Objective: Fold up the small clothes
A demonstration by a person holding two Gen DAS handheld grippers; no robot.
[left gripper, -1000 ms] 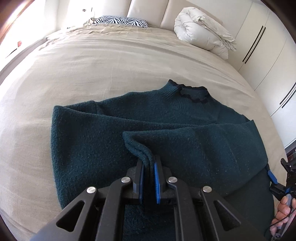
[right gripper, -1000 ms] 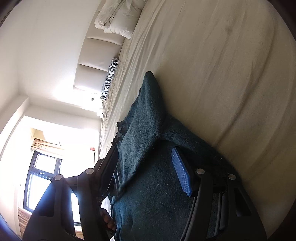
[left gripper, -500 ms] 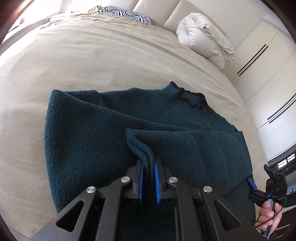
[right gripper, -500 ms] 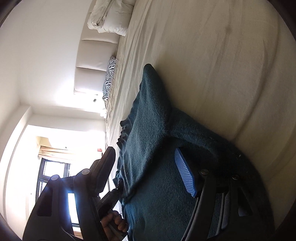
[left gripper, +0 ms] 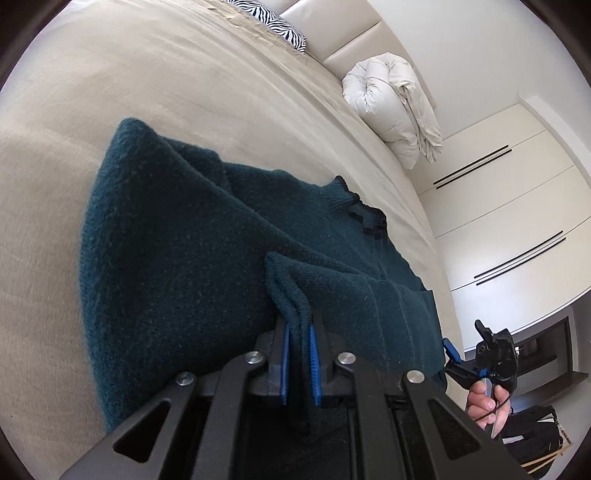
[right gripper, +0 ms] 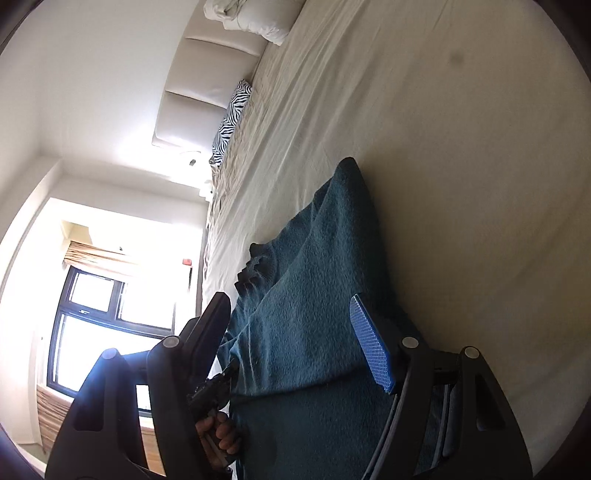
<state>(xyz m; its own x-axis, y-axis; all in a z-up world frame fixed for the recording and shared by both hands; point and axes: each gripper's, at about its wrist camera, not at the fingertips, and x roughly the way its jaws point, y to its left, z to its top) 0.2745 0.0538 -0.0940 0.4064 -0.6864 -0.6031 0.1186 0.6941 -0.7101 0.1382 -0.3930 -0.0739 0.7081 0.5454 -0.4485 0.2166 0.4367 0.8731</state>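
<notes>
- A wide bed (left gripper: pixel 184 85) covered by a beige, lightly creased sheet (right gripper: pixel 461 184) carries everything.
- 1 dark teal sweater (left gripper: pixel 177 266) lies on the sheet, partly folded over itself, its dark-trimmed collar (left gripper: pixel 364 216) pointing toward the headboard.
- 1 zebra-striped pillow (left gripper: pixel 273 26) rests at the head end, against the padded cream headboard (right gripper: pixel 195 107).
- 1 rolled white duvet (left gripper: pixel 391 107) sits at the head end too, well apart from the pillow.
</notes>
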